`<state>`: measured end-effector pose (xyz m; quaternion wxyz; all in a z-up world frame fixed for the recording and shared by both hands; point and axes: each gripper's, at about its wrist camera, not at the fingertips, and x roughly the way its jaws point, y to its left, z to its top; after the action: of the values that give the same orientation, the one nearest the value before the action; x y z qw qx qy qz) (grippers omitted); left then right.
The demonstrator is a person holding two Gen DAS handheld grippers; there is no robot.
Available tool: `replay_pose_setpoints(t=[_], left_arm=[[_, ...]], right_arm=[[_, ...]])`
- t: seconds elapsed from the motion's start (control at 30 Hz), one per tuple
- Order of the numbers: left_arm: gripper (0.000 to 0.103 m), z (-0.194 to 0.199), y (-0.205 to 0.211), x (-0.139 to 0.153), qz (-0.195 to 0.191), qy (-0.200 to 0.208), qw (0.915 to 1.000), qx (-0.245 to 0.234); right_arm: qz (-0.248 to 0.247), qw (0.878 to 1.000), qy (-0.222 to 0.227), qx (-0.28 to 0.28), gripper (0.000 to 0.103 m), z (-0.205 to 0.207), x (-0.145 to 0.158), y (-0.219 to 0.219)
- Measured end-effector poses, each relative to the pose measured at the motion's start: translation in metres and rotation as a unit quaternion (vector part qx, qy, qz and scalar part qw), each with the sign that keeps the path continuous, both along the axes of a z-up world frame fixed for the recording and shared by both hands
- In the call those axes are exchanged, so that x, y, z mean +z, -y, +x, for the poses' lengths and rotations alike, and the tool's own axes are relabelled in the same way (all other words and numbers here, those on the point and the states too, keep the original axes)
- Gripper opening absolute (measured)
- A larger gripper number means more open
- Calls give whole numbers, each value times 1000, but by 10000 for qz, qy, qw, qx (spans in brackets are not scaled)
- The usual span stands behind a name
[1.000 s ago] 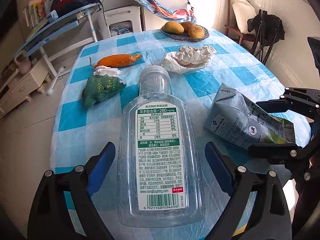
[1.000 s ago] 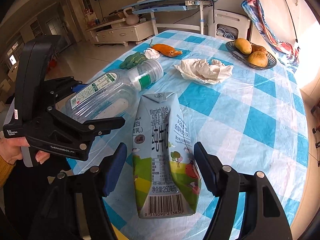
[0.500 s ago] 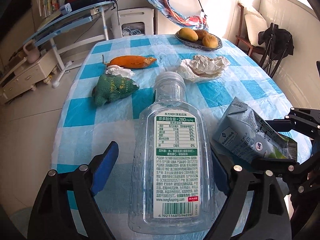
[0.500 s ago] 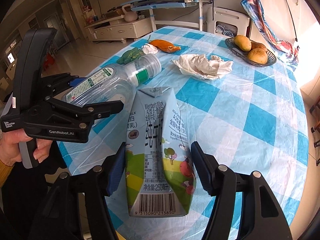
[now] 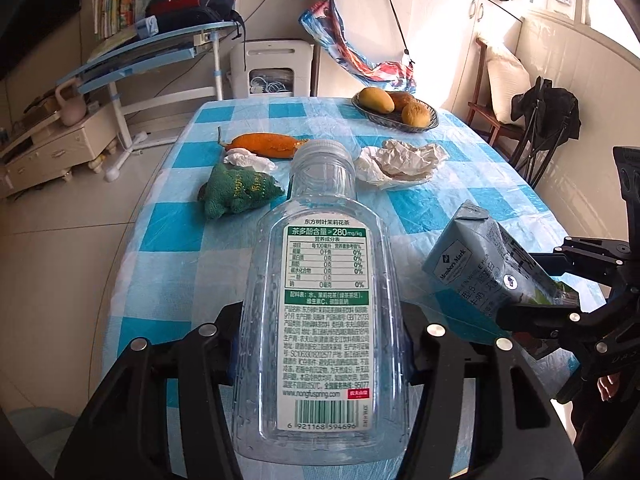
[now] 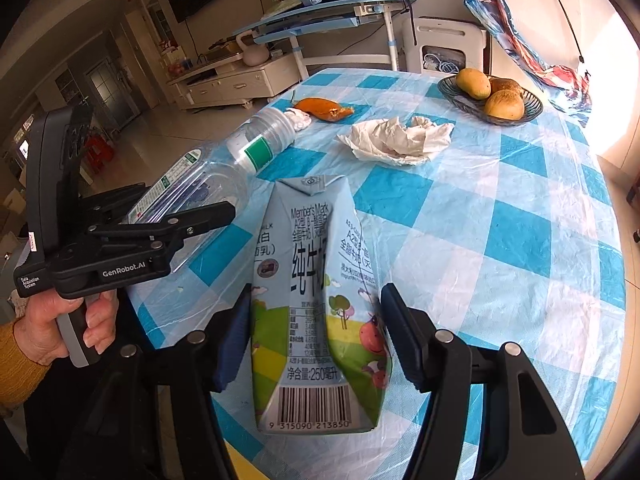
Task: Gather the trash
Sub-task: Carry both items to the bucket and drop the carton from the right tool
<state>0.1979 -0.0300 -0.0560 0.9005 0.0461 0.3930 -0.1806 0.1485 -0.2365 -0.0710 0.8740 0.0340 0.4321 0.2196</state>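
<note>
A clear, empty plastic bottle with a green and white label lies lengthwise between the fingers of my left gripper. The jaws are closing and both pads press its sides. A light blue milk carton, creased, sits between the fingers of my right gripper, with the pads against its lower sides. The right wrist view shows the left gripper and bottle at the left, held by a hand. The left wrist view shows the carton at the right in the right gripper.
On the blue checked tablecloth lie crumpled white paper, an orange peel-like piece, a small white tissue and a green cloth. A fruit bowl stands at the far edge. A chair with a dark bag stands right.
The left jaws have drawn in from wide apart onto the bottle's sides. The right jaws have narrowed slightly onto the carton. Both hands have rolled a little.
</note>
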Motion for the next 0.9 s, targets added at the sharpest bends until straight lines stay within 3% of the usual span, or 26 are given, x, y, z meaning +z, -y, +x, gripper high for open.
replay_pose_setpoints(t=[0.47,0.7,0.9], left_arm=[[54,-70,-8,22,-196,312,9992,176],[54,-101,-14,22,-303,309,9986,305],[54,-122,-17,21,-348,307,9985,307]], right_arm=[[736,9951,645,-165,61,-58,24,-3],[1039,9924,591,-290,61,-98,21,-4],[1157,9925,210,-348,61,-134,6,-12]])
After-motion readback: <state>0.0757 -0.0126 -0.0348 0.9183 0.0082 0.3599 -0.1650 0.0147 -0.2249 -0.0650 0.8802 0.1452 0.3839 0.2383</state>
